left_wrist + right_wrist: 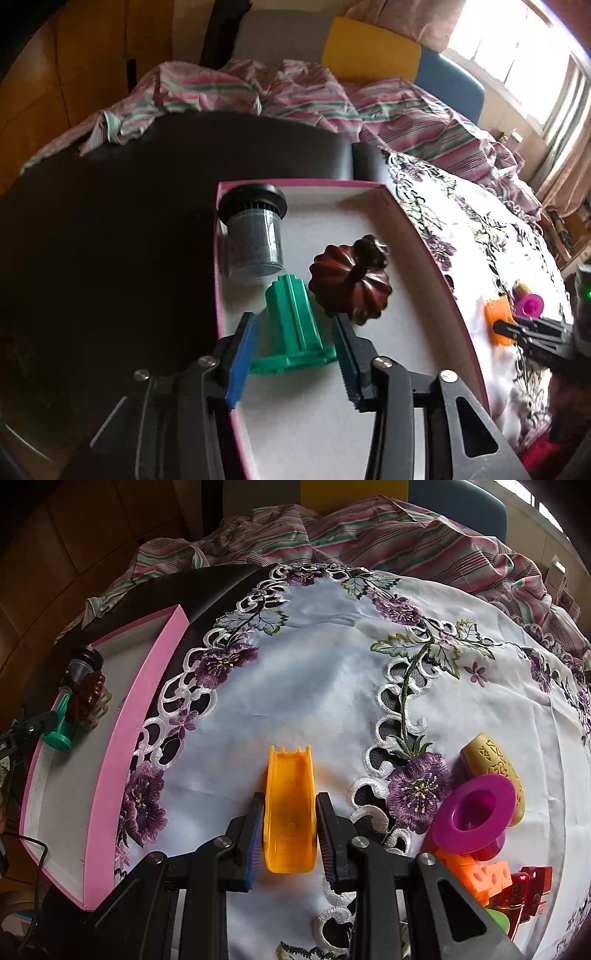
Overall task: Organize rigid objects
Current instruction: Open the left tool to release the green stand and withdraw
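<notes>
The left gripper (295, 328) fingers are standing spread around the green block (291, 325) in the pink box (424, 258); the right gripper (290, 814) fingers are pinching the orange piece (290, 812).

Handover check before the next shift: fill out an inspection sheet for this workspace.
Surface: embroidered cloth over dark table.
Job's things: pink box holds green piece, brown pumpkin, grey jar.
Clutter: purple spool, gold piece, orange and red blocks.
Grippers: left gripper open around green piece; right gripper shut on orange piece.
Cables: black cable beside box.
Surroundings: striped fabric, window.
</notes>
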